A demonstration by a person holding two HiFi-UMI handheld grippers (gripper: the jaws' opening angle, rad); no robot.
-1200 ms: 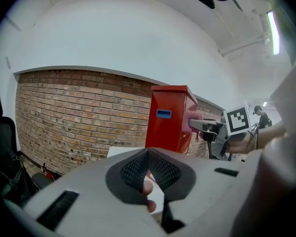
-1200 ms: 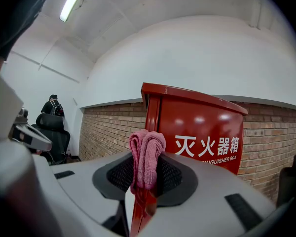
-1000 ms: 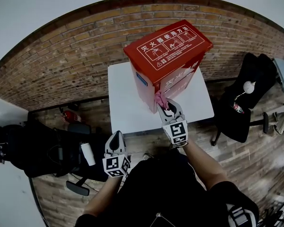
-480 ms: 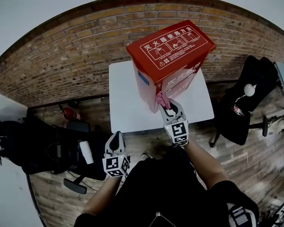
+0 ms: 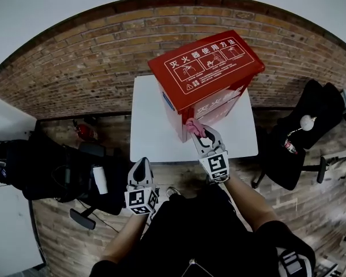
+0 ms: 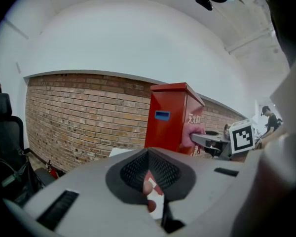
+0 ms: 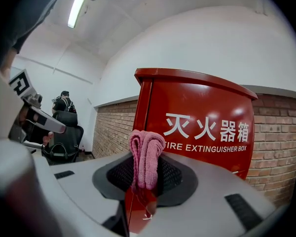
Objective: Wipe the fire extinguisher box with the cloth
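A tall red fire extinguisher box with white print stands on a white table. My right gripper is shut on a folded pink cloth and holds it against the lower front corner of the box. In the right gripper view the pink cloth sticks up between the jaws, right before the red box. My left gripper hangs below the table's near edge, away from the box, its jaws shut with nothing in them. The left gripper view shows the box from its side.
A brick wall runs behind the table. A black office chair stands at the right. Dark chairs and bags crowd the left, with a small red extinguisher on the floor by the wall.
The right gripper with the cloth has shifted slightly up and left along the box's front corner. The left gripper has stayed where it was.
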